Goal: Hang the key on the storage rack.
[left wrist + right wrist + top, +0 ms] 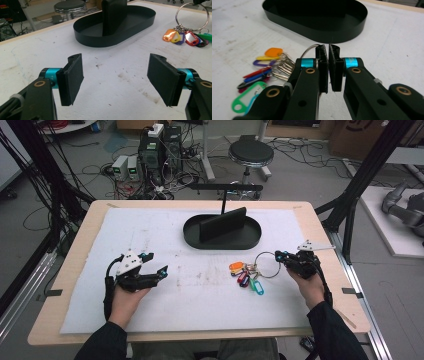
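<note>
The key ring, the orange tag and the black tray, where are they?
key ring (268, 264), high view, on its lower wire edge.
orange tag (236, 267), high view, on its middle.
black tray (192, 236), high view, on its left rim.

— What stands beyond the table (75, 245)?
— A round black stool (251, 154) on the grey floor (300, 175), far centre. Left of it, computer boxes (161, 147) amid tangled cables (100, 170).
— And the sides?
— Black frame posts (367, 167) lean at the right; cardboard boxes (357, 135) sit far right.
</note>
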The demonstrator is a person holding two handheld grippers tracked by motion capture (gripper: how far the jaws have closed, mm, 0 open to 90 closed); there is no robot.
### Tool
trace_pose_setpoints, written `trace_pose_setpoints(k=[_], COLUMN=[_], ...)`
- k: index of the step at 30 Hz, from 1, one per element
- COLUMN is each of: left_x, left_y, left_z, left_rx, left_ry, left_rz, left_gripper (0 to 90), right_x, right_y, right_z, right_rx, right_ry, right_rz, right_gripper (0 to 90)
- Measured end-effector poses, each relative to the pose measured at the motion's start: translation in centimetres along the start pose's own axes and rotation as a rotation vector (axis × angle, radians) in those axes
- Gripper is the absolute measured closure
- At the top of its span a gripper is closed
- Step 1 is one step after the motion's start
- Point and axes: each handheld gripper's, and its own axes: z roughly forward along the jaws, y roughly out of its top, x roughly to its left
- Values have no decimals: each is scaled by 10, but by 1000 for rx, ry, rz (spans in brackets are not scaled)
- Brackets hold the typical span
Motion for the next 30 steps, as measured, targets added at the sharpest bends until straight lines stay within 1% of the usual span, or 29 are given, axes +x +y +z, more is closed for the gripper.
trace_pose_setpoints(k=[4,5,8,9,11,12,13,15,20,21,22,24,26,27,28,29,30], left_x=[-1,-1,-2,-2,-2,-3,-3,-3,-4,-4,-4,-4,-4,-5,-5,-5,-5], left_y=[1,1,1,2,2,2,2,2,2,3,3,4,4,5,5,7,7], left_z=[3,3,5,6,6,6,6,6,6,6,6,6,5,5,5,5,5], left_rx=[1,0,0,1,3,1,1,2,-2,-4,-4,-12,-12,-22,-22,-30,-30], left_ry=[-6,-8,-13,-14,-16,-18,-20,-22,-26,-30,-30,-39,-38,-47,-47,-54,-54], left_rz=[1,1,0,1,5,3,3,7,3,5,5,5,9,4,4,2,2], left_gripper=[290,290,290,290,290,290,290,290,290,290,290,290,290,290,290,290,290], right_x=[5,9,11,13,15,16,16,18,18,20,20,24,25,26,26,28,29], right_y=[1,2,2,3,2,2,2,1,1,2,2,7,9,13,13,17,19], right_z=[-3,-4,-4,-4,-2,-1,-1,4,6,5,5,4,2,-1,-1,-5,-7], right_rx=[-16,-26,-34,-41,-23,-11,-11,25,35,32,32,22,13,-6,-6,-25,-31], right_ry=[15,29,43,59,79,83,83,85,90,102,102,114,120,131,131,142,148], right_rz=[-11,-5,6,17,36,39,39,50,56,40,40,10,8,4,4,-1,-6], right_gripper=[875,875,871,869,860,851,851,845,868,872,872,875,875,875,875,875,876])
